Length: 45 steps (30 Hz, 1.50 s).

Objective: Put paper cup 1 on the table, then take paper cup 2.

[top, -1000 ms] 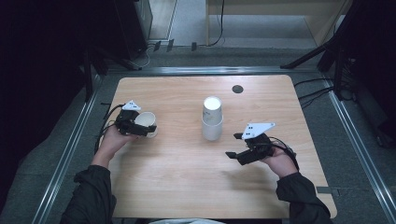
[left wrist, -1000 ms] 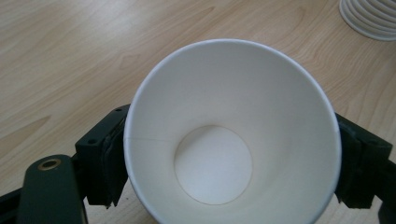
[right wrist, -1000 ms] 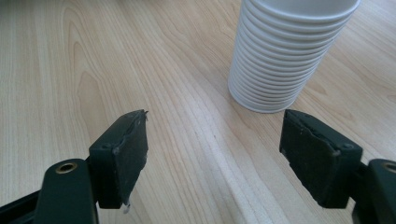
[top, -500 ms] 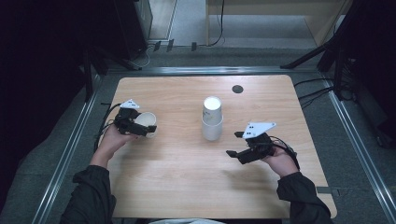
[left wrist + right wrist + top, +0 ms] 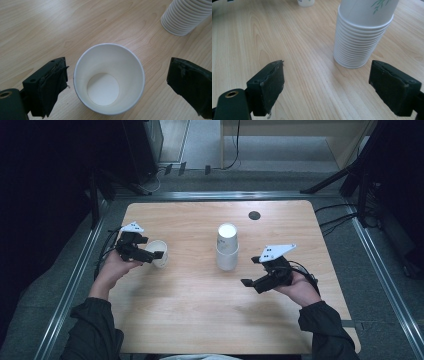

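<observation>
A single white paper cup (image 5: 161,260) (image 5: 108,77) stands upright on the left of the wooden table (image 5: 200,310). My left gripper (image 5: 152,247) (image 5: 119,67) hovers over it, open; its jaws have just been opening, and the cup sits between them with a gap on each side. An upside-down stack of paper cups (image 5: 227,247) (image 5: 362,37) with a green leaf print stands mid-table. My right gripper (image 5: 251,271) (image 5: 329,72) is low over the table to the right of the stack, open, jaws just widened, with nothing between them.
A dark round hole (image 5: 254,215) lies in the tabletop behind the stack. The stack's rim (image 5: 182,17) is at the top right of the left gripper view, and the single cup (image 5: 305,2) is far off in the right gripper view. Metal rails run around the table.
The left gripper's jaws have spread away from the single cup and the hand has lifted slightly. The right gripper's jaws stand a little wider; that hand stays in place.
</observation>
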Each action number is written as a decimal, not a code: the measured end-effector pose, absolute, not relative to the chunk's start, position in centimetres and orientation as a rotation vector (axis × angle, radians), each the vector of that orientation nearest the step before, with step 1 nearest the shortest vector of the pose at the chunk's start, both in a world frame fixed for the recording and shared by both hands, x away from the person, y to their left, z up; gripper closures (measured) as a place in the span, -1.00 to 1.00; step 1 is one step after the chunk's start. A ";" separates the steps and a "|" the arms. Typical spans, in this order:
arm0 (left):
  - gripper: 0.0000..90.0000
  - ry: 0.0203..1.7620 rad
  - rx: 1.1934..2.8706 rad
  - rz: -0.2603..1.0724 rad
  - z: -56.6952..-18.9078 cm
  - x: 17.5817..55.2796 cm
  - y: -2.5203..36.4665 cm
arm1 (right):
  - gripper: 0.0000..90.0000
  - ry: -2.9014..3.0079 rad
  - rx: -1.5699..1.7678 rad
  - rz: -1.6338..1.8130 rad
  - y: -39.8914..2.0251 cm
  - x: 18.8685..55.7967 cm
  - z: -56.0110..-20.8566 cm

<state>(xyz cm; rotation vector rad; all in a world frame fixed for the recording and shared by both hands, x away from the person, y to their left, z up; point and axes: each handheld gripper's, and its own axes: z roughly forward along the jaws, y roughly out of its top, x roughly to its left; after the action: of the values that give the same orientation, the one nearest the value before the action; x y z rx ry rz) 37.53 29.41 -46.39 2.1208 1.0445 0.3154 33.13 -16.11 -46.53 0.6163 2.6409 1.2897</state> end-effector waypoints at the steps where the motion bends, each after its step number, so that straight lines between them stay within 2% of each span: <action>1: -0.92 1.033 2.119 0.321 -46.2 37.4 29.4 | -0.71 2.644 0.621 1.292 -16.0 33.2 -46.4; 12: -0.90 0.960 2.137 0.283 -44.2 36.0 27.8 | -0.69 2.635 0.648 1.356 -15.4 34.8 -44.5; 17: -0.90 0.927 2.161 0.250 -43.6 34.9 26.5 | -0.48 2.624 0.668 1.368 -15.4 35.9 -43.3; 23: -0.90 0.909 2.170 0.226 -43.4 33.8 25.4 | -0.40 2.704 0.629 1.302 -15.1 37.1 -42.8; 29: -0.90 0.879 2.178 0.199 -43.1 32.7 24.0 | -0.40 2.737 0.616 1.270 -14.8 38.2 -42.3; 31: -0.84 0.880 2.157 0.165 -43.1 32.4 23.5 | -0.40 2.760 0.603 1.257 -14.5 38.8 -42.0; 45: -0.84 0.784 2.213 0.141 -43.7 30.1 20.8 | -0.46 2.790 0.479 1.189 -11.8 42.3 -40.6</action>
<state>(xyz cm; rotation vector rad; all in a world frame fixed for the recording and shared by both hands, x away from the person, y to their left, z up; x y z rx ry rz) 30.14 20.81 -43.73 2.2130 0.7841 0.1415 42.29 -11.84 -40.58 0.4794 2.7895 1.1892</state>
